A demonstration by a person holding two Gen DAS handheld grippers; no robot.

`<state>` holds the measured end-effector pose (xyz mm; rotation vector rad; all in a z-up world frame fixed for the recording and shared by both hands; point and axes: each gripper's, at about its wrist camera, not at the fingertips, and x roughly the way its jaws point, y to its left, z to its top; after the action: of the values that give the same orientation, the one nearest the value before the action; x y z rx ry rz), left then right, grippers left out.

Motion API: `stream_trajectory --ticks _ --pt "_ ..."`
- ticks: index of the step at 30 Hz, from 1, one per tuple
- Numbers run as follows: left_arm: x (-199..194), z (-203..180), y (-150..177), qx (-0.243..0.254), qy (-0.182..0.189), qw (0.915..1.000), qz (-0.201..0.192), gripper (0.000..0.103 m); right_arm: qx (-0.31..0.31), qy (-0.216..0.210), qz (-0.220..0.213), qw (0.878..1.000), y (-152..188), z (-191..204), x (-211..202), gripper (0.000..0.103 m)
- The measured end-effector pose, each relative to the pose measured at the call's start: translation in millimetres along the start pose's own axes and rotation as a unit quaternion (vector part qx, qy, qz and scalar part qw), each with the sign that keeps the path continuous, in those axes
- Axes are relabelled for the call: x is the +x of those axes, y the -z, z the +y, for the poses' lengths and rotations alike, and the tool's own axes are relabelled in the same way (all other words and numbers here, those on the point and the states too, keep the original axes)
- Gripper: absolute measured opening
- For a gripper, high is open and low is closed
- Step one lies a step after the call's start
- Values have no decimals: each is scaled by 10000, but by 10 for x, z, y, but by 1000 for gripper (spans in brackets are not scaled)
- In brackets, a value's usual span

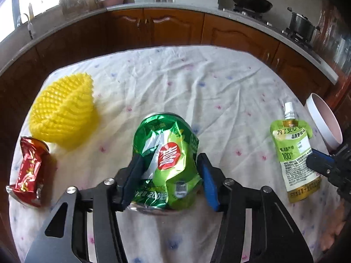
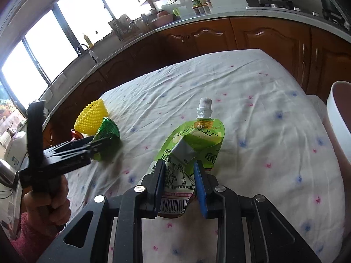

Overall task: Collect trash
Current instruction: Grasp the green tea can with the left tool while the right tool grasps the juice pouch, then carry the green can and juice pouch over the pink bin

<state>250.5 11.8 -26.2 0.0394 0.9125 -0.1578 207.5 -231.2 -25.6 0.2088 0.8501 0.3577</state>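
Note:
A crushed green soda can lies on the flowered cloth, and my left gripper is shut on its sides. The can and the left gripper also show at the left of the right wrist view. A green spouted drink pouch lies on the cloth, and my right gripper is shut on its lower end. The pouch and the right gripper show at the right of the left wrist view. A crushed red can lies at the left.
A yellow foam fruit net sits at the left of the table. A white and pink bin stands at the table's right edge. Kitchen cabinets and a counter with a wok lie beyond the table.

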Motion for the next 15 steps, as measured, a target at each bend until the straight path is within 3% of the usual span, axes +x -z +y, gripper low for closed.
stream_trajectory --ticks 3,9,15 --pt "-100 21 -17 -32 18 9999 -167 34 16 -49 -52 10000 -14 -8 -19 27" --pt "-185 66 -43 -366 551 9976 -184 33 11 -130 -161 9998 15 -1 -113 27" --pt "-410 -201 -35 -387 1103 9925 -355 33 53 -107 -333 9994 37 -84 -326 27"
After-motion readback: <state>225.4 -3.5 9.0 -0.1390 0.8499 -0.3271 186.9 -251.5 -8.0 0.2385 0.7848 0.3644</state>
